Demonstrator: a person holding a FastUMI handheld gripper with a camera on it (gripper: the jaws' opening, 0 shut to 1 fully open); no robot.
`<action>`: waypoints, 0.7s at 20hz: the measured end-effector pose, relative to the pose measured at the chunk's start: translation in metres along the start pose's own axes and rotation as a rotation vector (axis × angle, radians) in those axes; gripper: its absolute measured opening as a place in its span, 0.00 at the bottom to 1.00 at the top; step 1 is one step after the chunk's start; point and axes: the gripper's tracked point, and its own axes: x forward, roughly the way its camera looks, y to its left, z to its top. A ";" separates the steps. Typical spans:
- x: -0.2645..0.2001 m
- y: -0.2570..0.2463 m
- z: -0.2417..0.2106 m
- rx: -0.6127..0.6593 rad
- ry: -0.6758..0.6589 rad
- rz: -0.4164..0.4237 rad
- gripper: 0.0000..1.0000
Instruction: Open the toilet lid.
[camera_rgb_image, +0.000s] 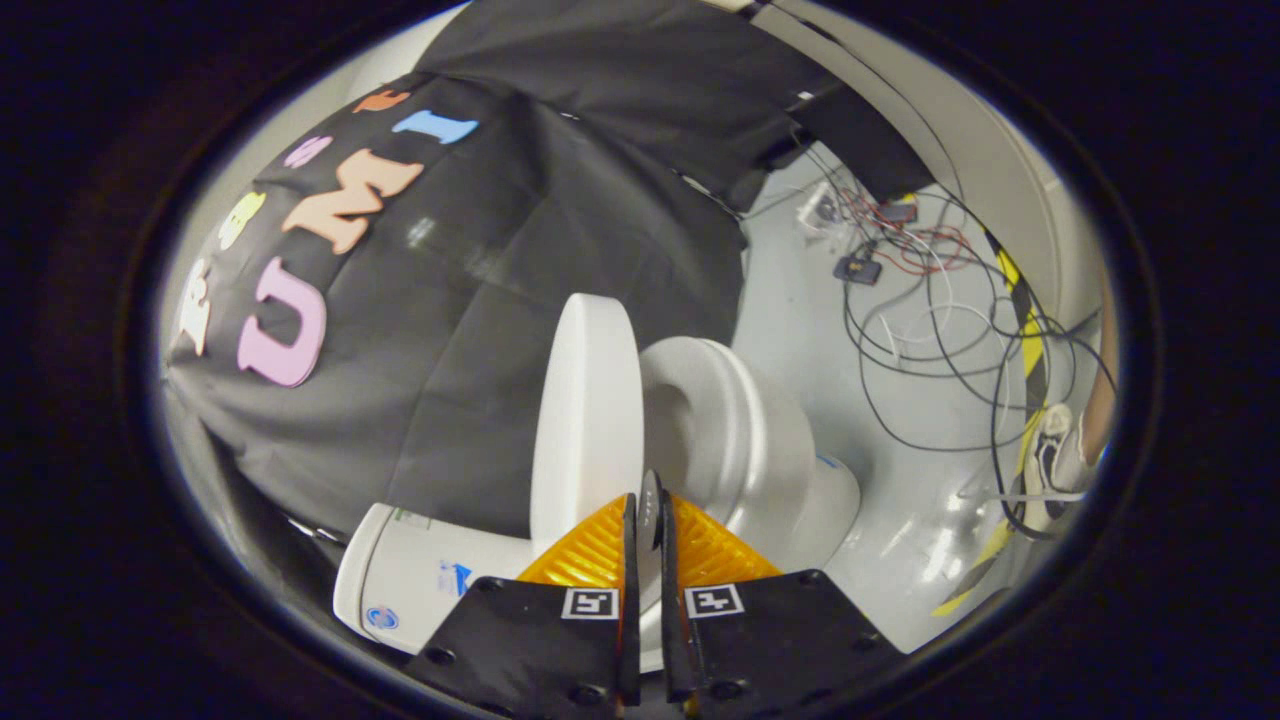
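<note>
The white toilet lid stands raised, nearly upright, next to the black cloth wall. The open seat and bowl lie just beside it, and the white tank sits by the lid's hinge end. My gripper is at the lid's near edge. Its two fingers are almost together, and a thin grey strip of the lid's rim is pinched between them. The lid stretches ahead of the fingertips.
Beyond the bowl, a tangle of cables and small electronics lies on the pale grey floor. Past the cables are yellow-black tape and a person's shoe. The black cloth wall hangs close behind the lid.
</note>
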 end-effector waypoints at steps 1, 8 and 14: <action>-0.005 0.010 0.002 -0.038 -0.008 0.014 0.10; -0.030 0.103 0.003 -0.314 0.002 0.172 0.10; -0.049 0.159 -0.013 -0.495 0.014 0.308 0.10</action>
